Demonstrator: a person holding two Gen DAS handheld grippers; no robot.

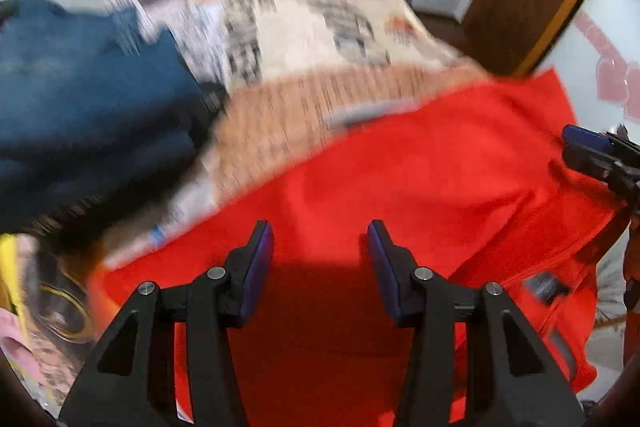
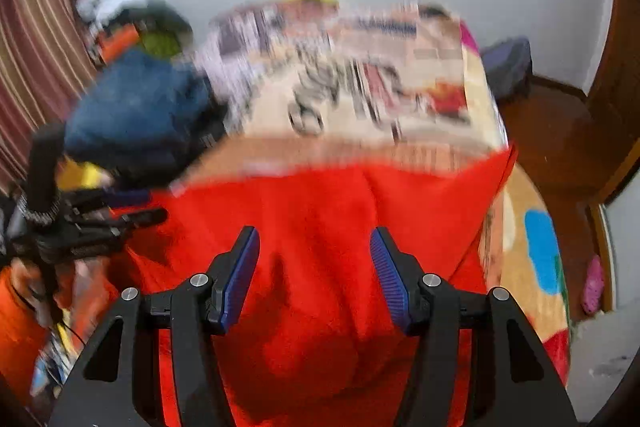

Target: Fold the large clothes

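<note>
Red garment spread on bed, under both hand-held grippers. Left hand-held gripper jaws apart, empty, cloth at 12 o'clock. Right hand-held gripper likewise parted, empty. Blue clothes at 10 o'clock.

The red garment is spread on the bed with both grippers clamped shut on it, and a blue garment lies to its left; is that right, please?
Not quite: both wrist views show the left gripper and right gripper open above the red garment, gripping nothing. The blue garment does lie to its left on the bed.
</note>
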